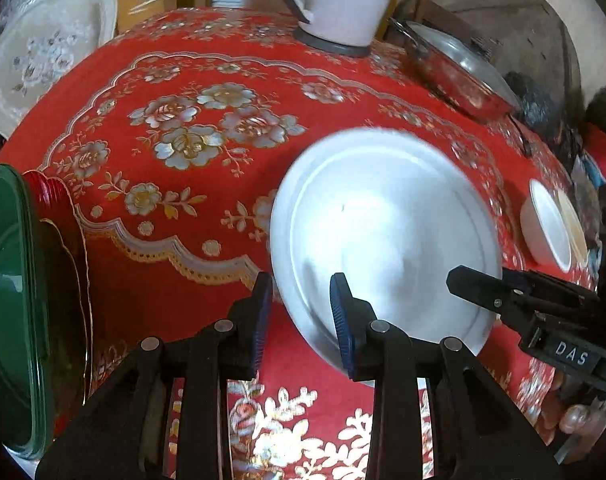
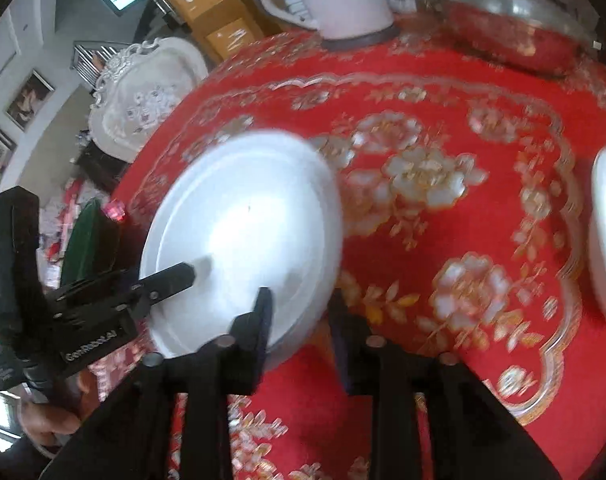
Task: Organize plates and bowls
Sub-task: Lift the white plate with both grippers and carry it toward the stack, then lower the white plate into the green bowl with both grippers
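Observation:
A white plate (image 1: 387, 232) sits on the red floral tablecloth, tilted and blurred; it also shows in the right wrist view (image 2: 243, 236). My left gripper (image 1: 301, 312) is open, its fingers straddling the plate's near left rim. My right gripper (image 2: 299, 316) is open, its fingers straddling the plate's near right rim; one of its fingers (image 1: 475, 282) shows over the plate in the left wrist view. A green plate (image 1: 11, 300) and a red plate (image 1: 69, 248) are stacked at the left edge. A white bowl (image 1: 547, 228) stands at the right.
A white kettle (image 1: 343, 0) and a lidded steel pan (image 1: 459, 68) stand at the table's far side. An ornate white tray (image 1: 47, 52) leans beyond the table's left. The table's near edge is hidden behind the grippers.

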Demonstrator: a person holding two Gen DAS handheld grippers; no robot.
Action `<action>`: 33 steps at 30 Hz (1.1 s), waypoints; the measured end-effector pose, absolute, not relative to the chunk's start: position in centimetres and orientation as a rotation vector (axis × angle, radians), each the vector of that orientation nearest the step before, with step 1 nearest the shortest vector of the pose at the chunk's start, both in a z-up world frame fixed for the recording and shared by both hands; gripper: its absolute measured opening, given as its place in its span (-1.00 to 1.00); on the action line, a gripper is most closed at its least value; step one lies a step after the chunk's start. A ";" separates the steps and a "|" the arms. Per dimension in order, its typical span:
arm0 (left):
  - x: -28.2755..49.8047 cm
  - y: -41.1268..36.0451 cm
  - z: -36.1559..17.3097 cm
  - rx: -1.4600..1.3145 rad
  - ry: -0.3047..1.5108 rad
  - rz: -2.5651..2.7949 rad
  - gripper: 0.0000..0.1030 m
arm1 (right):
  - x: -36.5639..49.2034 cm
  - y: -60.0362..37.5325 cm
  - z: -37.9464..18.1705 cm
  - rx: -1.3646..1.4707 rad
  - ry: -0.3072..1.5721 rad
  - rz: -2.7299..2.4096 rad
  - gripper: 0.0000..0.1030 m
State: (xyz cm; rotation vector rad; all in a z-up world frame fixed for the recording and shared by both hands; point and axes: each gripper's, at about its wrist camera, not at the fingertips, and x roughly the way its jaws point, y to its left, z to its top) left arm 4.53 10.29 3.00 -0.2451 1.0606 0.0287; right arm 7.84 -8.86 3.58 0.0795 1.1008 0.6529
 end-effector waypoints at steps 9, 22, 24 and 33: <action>6.0 10.7 1.4 -0.252 1.103 0.034 -0.43 | 8.4 -7.4 3.7 -0.025 1.088 0.625 -0.24; 4.1 10.7 2.8 -0.224 1.082 0.001 -0.66 | 6.2 -6.9 4.8 -0.013 1.053 0.689 -0.44; 3.7 10.8 3.4 -0.222 1.070 0.004 -0.66 | 5.8 -6.8 5.2 -0.008 1.043 0.696 -0.44; 1.7 12.3 6.1 -0.211 1.010 0.036 -0.66 | 3.9 -4.9 7.6 -0.049 0.988 0.727 -0.42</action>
